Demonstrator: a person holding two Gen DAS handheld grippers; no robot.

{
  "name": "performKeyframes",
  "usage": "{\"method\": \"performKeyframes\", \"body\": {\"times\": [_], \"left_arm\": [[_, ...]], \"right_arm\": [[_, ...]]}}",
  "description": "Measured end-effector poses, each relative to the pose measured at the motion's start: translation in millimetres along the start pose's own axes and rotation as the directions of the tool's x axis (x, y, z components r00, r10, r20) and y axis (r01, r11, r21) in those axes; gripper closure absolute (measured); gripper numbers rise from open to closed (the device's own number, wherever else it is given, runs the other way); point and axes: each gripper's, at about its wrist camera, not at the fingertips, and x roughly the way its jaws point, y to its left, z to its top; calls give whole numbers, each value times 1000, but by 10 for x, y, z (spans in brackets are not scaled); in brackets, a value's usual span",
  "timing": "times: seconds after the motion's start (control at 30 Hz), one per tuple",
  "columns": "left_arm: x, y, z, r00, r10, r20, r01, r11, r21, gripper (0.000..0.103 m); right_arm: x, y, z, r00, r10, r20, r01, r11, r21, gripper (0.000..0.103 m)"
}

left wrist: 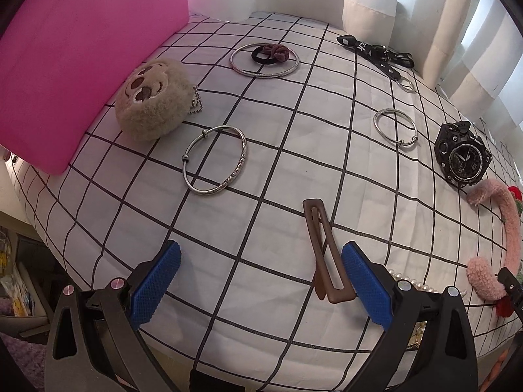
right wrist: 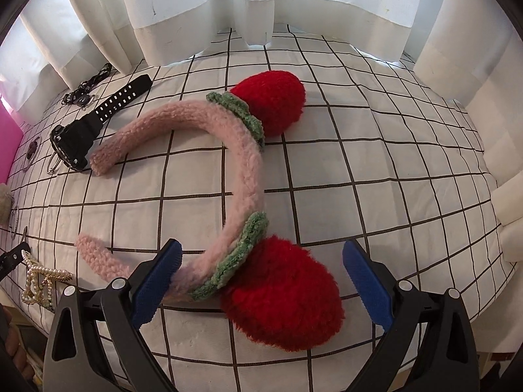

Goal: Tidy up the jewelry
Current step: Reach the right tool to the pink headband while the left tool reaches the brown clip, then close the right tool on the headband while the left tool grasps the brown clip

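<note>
Only the left wrist view shows the long brown rectangular hair clip (left wrist: 322,254), lying low in the frame's centre on the white black-gridded bedsheet (left wrist: 281,130), just beside the right blue pad. Above it lie an engraved silver bangle (left wrist: 214,160) at centre left, a larger silver bangle (left wrist: 264,60) ringing a black hair tie and maroon scrunchie (left wrist: 271,54) at upper centre, a thin silver ring bangle (left wrist: 395,127) at right, and a beige plush face pouch (left wrist: 153,98) against a pink cushion (left wrist: 81,49) at upper left. A black lanyard strap (left wrist: 376,54) sits upper right.

The right wrist view alone shows in full the pink fuzzy headband with two red strawberry pom-poms (right wrist: 242,163), spanning the frame's centre, and a pearl star-shaped clip (right wrist: 39,281) at lower left. The black chunky wristwatch (right wrist: 85,130) appears in both views.

The left gripper (left wrist: 261,277) hangs released, jaws spread wide above the sheet. The right gripper (right wrist: 261,277) is likewise spread, its jaws bracketing the headband's near strawberry without pressing it; the left pad touches or overlaps the band.
</note>
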Motion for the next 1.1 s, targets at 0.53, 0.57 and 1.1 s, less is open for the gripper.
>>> {"method": "performKeyframes", "body": {"times": [0.53,0.57,1.1], "left_arm": [[-84,-21,-214,989,22,146,-18,999,-28,5],[-87,-20,-218,988,22,150,-18,999,-29,5],[-266,-180,-323,981,-53,185,36,995,92,90]], "right_arm": [[142,4,77,997,12,77,-8,999,-44,8],[143,-1,78,997,12,77,-9,999,-42,8],[-6,159,22,994,48,100,-38,995,-98,64]]}}
